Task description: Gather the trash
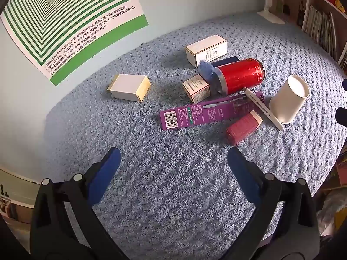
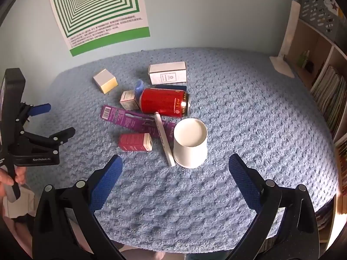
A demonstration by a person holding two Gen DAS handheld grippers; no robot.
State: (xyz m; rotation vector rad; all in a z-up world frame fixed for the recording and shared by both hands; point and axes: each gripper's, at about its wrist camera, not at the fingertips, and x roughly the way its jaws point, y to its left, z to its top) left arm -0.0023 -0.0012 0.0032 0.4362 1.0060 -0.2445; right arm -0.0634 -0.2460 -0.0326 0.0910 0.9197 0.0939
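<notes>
A pale blue knitted cloth (image 2: 227, 112) covers the table below a green-striped wall poster (image 2: 95, 10). From left to right the trash lies clustered: a small white-and-cream cardboard box (image 2: 105, 80), a purple flat toothbrush carton (image 2: 134, 120), a red aluminium can (image 2: 164, 102) on its side, then an upturned white paper cup (image 2: 190, 143). The left gripper (image 1: 173, 166) and right gripper (image 2: 175, 173) both hover spread wide, holding nothing. The can would likely roll if nudged, and the cup might crush under a hard squeeze.
</notes>
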